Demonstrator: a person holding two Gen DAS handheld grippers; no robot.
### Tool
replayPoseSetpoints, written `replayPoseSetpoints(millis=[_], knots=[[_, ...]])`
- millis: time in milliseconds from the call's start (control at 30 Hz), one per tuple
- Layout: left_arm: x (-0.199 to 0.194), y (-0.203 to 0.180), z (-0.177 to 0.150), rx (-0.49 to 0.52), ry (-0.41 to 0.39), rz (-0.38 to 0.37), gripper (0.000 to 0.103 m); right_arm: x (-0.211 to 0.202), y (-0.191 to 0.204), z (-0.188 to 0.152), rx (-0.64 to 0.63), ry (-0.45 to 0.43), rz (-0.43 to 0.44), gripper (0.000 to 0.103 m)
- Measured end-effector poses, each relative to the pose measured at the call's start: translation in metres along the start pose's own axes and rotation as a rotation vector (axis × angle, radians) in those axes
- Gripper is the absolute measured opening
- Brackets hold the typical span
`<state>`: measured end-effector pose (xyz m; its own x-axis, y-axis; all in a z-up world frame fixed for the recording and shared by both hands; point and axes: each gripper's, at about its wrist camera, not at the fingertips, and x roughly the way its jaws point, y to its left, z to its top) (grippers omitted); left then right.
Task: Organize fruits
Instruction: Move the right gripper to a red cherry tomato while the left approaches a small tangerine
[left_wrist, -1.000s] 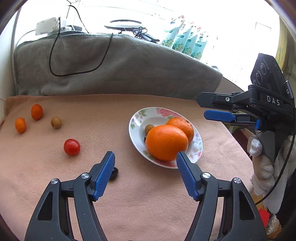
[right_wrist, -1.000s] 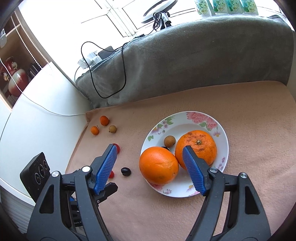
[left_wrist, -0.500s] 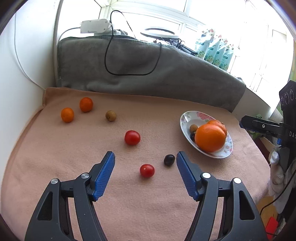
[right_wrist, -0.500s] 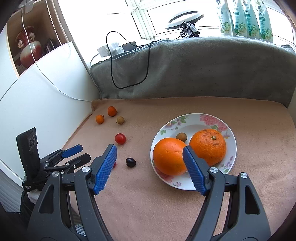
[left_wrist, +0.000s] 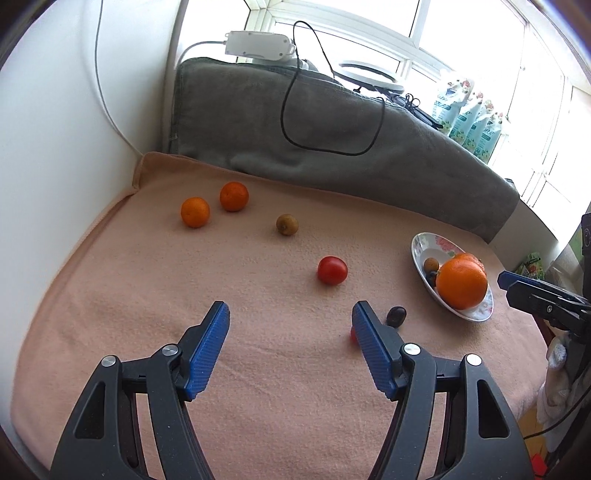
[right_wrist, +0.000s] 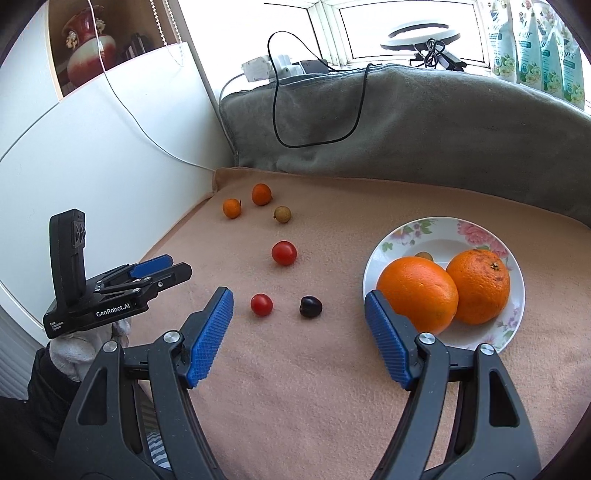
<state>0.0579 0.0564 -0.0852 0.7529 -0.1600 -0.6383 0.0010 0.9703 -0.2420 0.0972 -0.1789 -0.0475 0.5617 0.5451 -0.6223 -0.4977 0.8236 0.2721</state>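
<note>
Partly done: two big oranges (right_wrist: 417, 293) on the plate (right_wrist: 443, 229) near the right edge of the tabletop (right_wrist: 295, 387). Six small fruits left (tomatoes (right_wrist: 284, 253), a dark plum (right_wrist: 310, 306)). Both jaws released, grasping nothing.

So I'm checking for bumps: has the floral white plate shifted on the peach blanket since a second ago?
Cannot tell for sure, likely no. The floral white plate keeps its spacing from the dark plum; only the camera view swung.
</note>
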Motion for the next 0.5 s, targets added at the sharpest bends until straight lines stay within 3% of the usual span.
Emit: replayPoseSetpoints(millis=[400,500], knots=[[0.007,0.033,0.007,-0.034,-0.007,0.034,0.069,0.030,0.017,0.006,-0.008,0.037,0.013,0.076],[0.009,0.041,0.009,-0.039,-0.008,0.038,0.069,0.038,0.019,0.004,-0.005,0.054,0.023,0.068]])
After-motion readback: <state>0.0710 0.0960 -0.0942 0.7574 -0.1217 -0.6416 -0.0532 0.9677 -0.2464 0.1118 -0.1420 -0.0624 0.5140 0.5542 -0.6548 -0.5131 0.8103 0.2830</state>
